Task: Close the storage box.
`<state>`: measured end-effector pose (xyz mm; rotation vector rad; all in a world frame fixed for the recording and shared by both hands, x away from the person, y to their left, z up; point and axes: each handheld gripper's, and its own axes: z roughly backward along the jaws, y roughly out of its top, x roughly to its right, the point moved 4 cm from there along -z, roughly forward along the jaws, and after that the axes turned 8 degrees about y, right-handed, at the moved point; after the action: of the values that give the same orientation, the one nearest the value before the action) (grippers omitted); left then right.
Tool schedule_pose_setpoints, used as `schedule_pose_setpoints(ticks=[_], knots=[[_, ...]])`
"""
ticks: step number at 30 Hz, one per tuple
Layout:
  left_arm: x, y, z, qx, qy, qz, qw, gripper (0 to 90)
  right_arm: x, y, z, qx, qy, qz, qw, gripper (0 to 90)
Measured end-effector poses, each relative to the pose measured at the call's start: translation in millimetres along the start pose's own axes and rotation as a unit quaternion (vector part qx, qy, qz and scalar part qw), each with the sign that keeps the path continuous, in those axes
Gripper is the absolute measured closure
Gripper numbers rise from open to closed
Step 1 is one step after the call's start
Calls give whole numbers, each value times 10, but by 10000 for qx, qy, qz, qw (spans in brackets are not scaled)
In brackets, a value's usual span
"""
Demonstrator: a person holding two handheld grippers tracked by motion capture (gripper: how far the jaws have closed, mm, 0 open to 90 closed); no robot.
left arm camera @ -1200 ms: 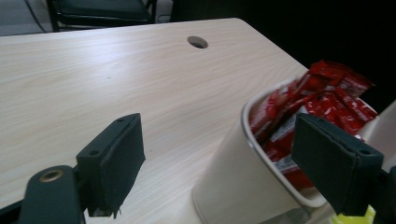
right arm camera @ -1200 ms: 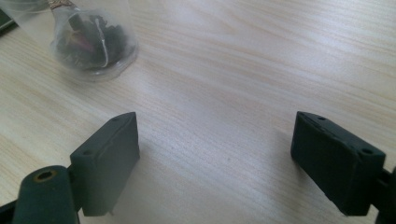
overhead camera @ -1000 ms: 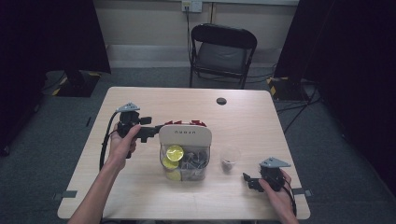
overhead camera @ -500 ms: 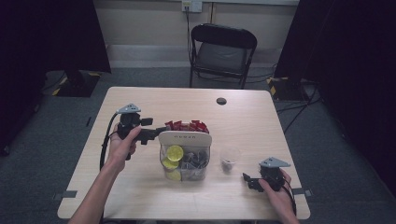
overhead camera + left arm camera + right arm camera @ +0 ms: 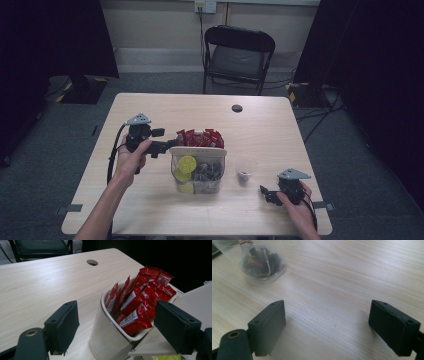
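Centrally on the pale wood-grain table (image 5: 150,210) stands a clear plastic organizer box (image 5: 198,167), its long axis running from the person's side toward the far edge, where the black folding chair (image 5: 239,55) sits beyond the table. Its far compartment is a smooth, white, round-cornered bin (image 5: 105,340) packed with glossy red sauce packets (image 5: 138,307); in the left gripper view they stand on end, fanned and leaning, with barcodes printed on their faces. The near compartments hold bright yellow-green lime slices (image 5: 187,164) and a heap of small dark sachets (image 5: 209,171). A flat white lid (image 5: 200,300) lies over the near part of the box. The left gripper (image 5: 170,145) points level at the box's far left corner, its black, matte, block-shaped jaws spread wide, one on either side of the white bin's rim, not pressing on it. The right gripper (image 5: 266,194) rests low near the table's front right edge, aimed toward the box, its jaws likewise spread wide with bare wood between them. Just ahead of it stands a small clear plastic cup (image 5: 262,262) holding a gauzy tea bag of dark leaves. A round cable hole (image 5: 237,108) pierces the tabletop near the far edge.
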<state>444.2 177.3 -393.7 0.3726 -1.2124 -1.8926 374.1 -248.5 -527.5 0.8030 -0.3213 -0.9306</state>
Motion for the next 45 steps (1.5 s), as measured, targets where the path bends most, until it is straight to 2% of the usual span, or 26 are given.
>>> schedule_pose_setpoints(ticks=[4,15,22,24,28,37,45], knots=[[19,-22,25,-29,8,-26,10000,196,1,3,-4,-5,6,11,10000,133],[116,-54,28,-112,-151,-121,9997,171,-1,5,-6,-8,-2,-6,10000,131],[128,-88,45,-139,-139,-82,9998,167,-1,5,-6,-7,-1,-4,10000,131],[135,-93,56,-111,-233,-75,9996,166,0,5,-6,-7,-3,-2,10000,131],[150,-107,61,-116,-266,-81,9995,167,-1,5,-6,-8,-4,-6,10000,131],[190,-182,51,-271,-268,-177,9991,164,-1,5,-6,-9,-2,-5,10000,131],[205,-303,-46,-471,-201,-227,9984,163,0,5,-6,-9,-3,-6,10000,131]])
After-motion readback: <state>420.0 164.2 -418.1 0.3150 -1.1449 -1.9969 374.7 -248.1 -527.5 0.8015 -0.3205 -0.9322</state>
